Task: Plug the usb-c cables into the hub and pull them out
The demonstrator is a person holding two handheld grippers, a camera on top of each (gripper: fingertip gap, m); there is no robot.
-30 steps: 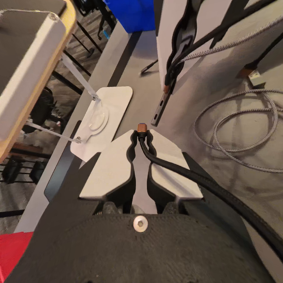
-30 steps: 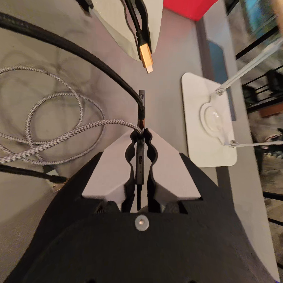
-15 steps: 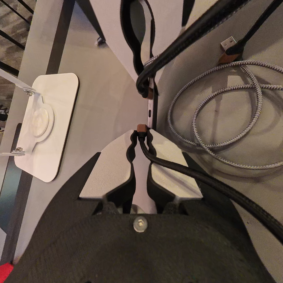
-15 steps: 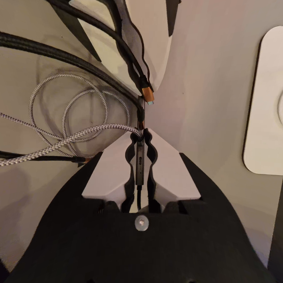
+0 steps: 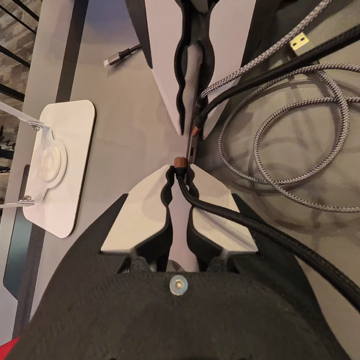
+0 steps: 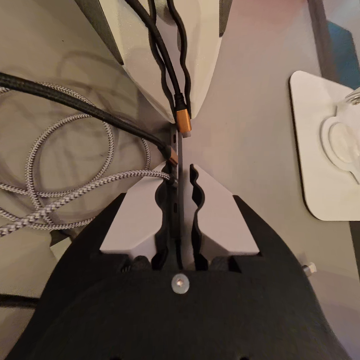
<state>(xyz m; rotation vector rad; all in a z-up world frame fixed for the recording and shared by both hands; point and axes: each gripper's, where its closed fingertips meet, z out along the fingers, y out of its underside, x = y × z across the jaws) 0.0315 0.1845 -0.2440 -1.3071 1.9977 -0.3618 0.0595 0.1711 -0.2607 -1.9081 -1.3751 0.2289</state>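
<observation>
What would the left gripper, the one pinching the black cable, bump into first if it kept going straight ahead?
Probably the end of the slim grey hub, just beyond the copper plug held by the left gripper. Depth is unclear; the plug looks slightly beside the hub's edge.

Grey table (image 5: 120, 109) — on it a white pad (image 5: 64, 167), a looped grey braided cable (image 5: 292, 155), a loose silver plug (image 5: 116, 58).

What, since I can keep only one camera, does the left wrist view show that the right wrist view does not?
Only left: the right tool from the front, floor past the table edge. Only right: side-on, the silver tip of the copper plug held by the left tool, beside the hub, not inserted. Both: hub, grey braided cable, white pad, one black cable plugged in.
</observation>
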